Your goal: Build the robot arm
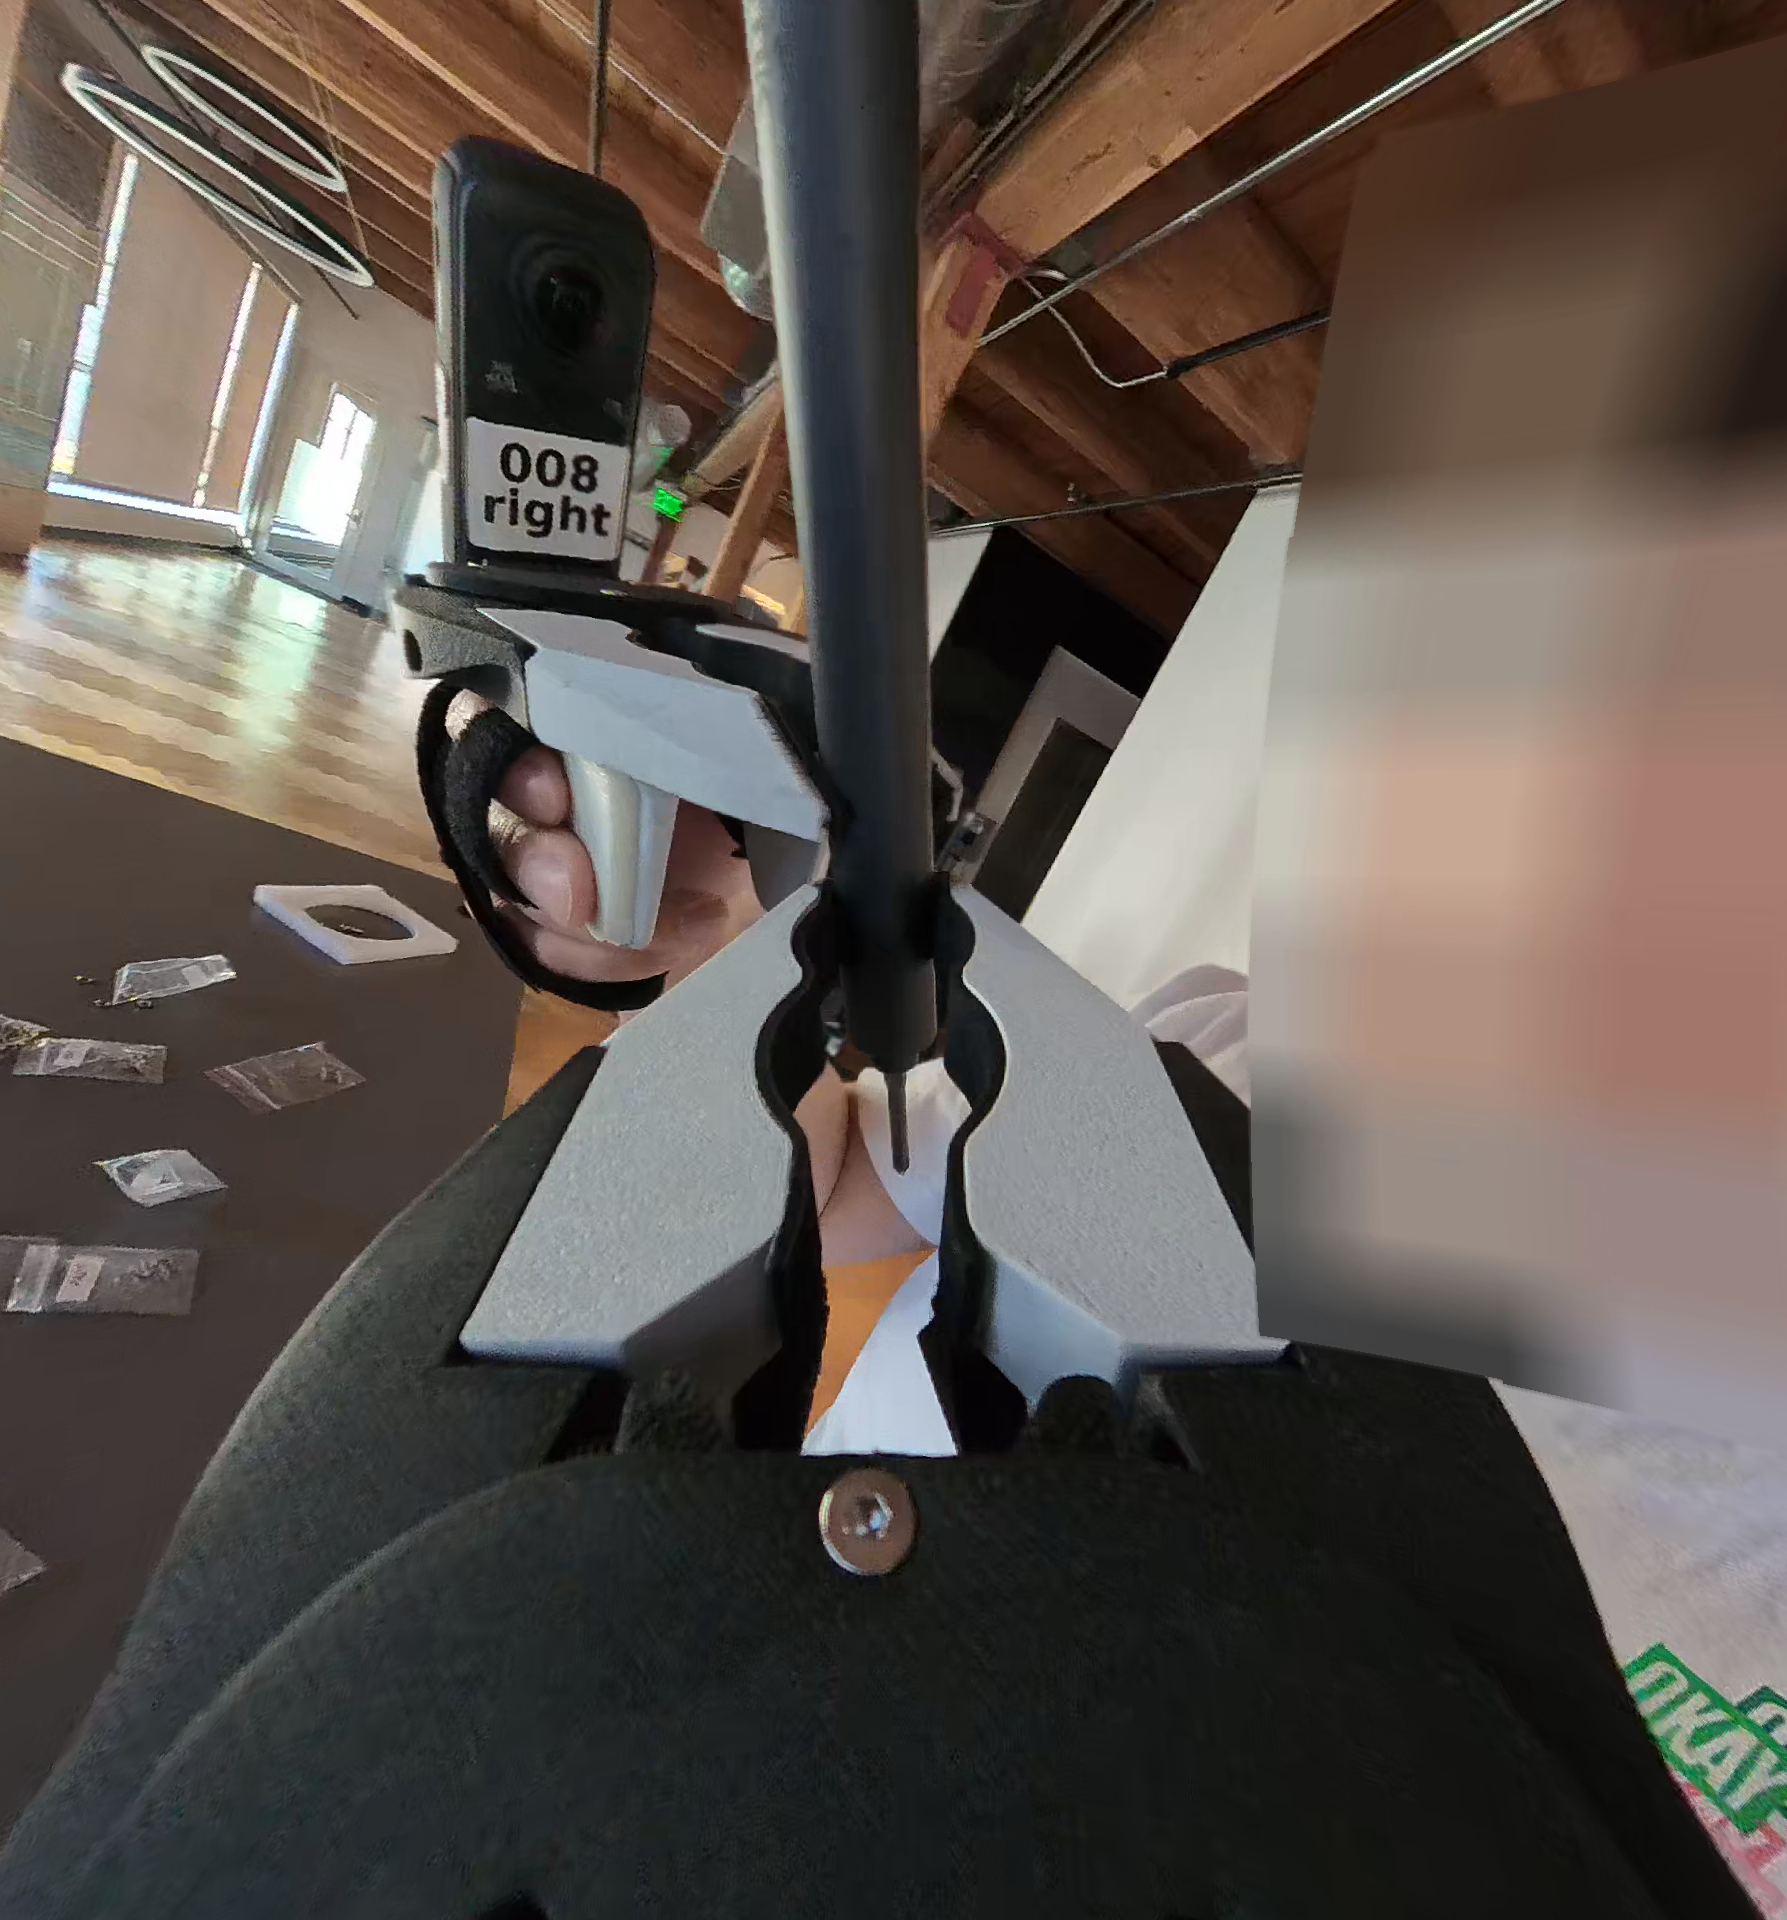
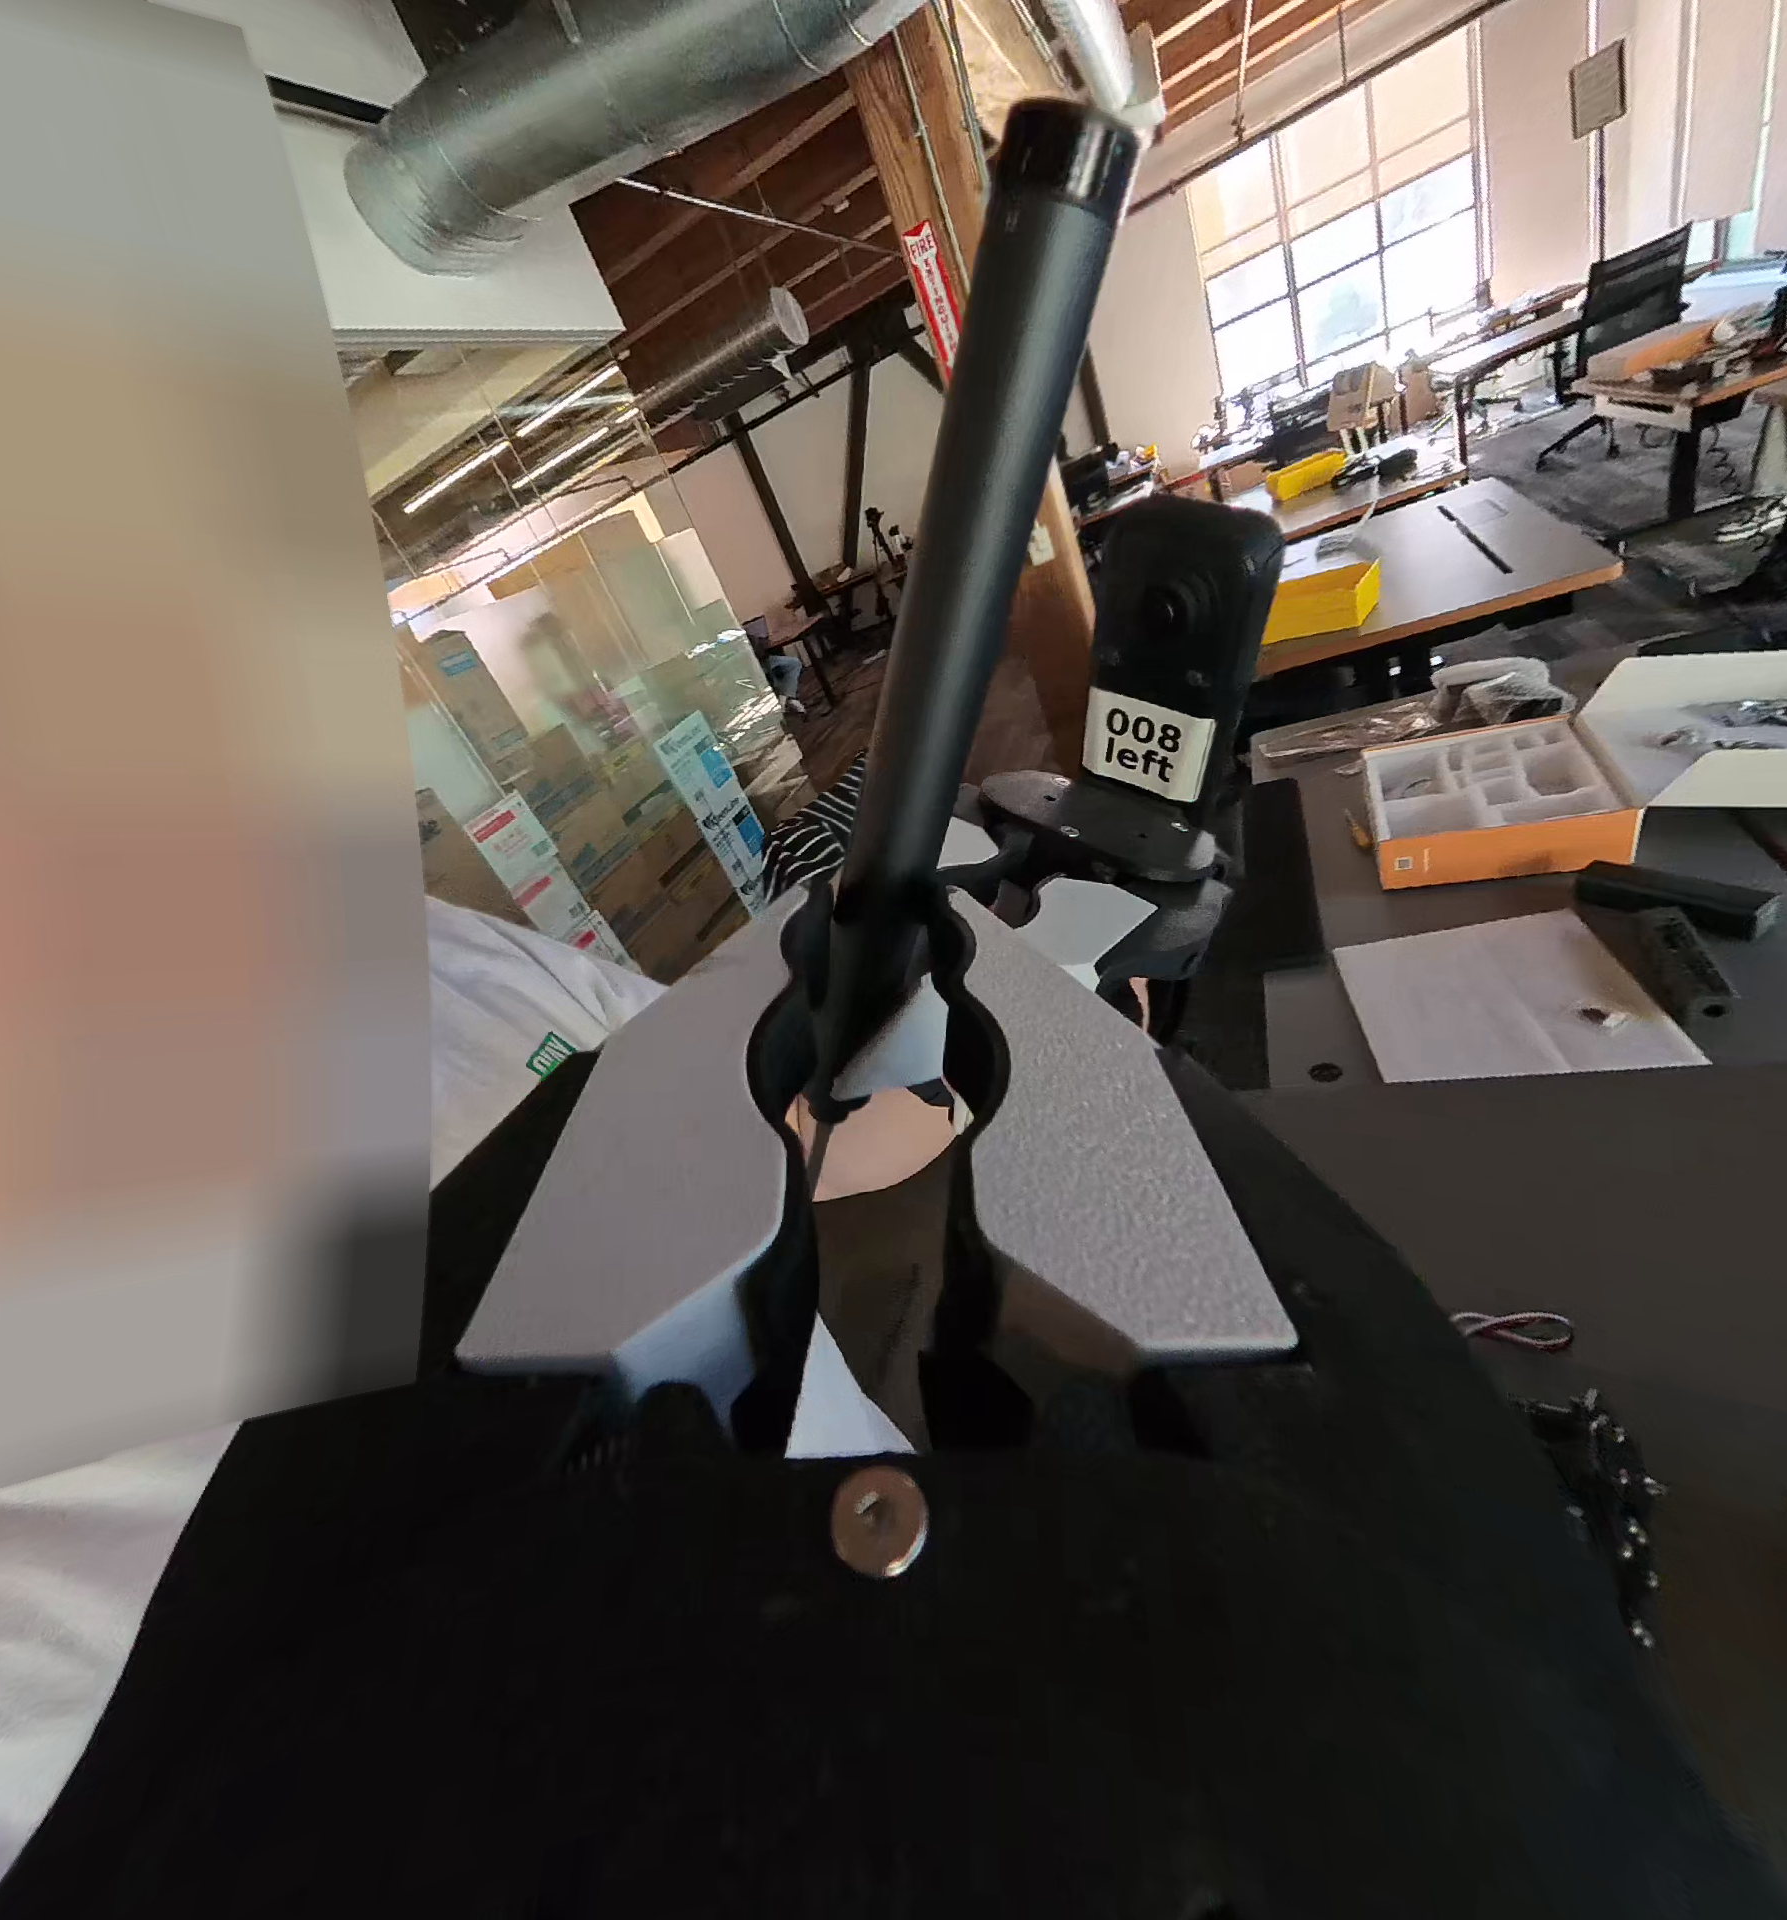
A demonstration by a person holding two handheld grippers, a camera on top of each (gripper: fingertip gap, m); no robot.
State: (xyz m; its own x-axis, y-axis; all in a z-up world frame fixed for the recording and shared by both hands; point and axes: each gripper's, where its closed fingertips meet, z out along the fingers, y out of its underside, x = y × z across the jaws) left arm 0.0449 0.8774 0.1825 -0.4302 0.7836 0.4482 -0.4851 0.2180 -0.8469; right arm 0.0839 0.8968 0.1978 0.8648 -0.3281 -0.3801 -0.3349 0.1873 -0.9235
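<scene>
A long dark grey screwdriver with a thin bit at its lower end stands nearly upright, held off the table. My left gripper is shut on its lower shaft at the fingertips. My right gripper is shut on the same screwdriver from the opposite side. The two grippers meet tip to tip. The right gripper shows in the left wrist view, held by a hand. The left gripper shows behind the tool in the right wrist view.
A dark table holds several small clear plastic bags and a white square plate with a round hole. An orange box with a white foam insert, a white paper sheet and a black part lie to the right. A person in a white shirt stands close.
</scene>
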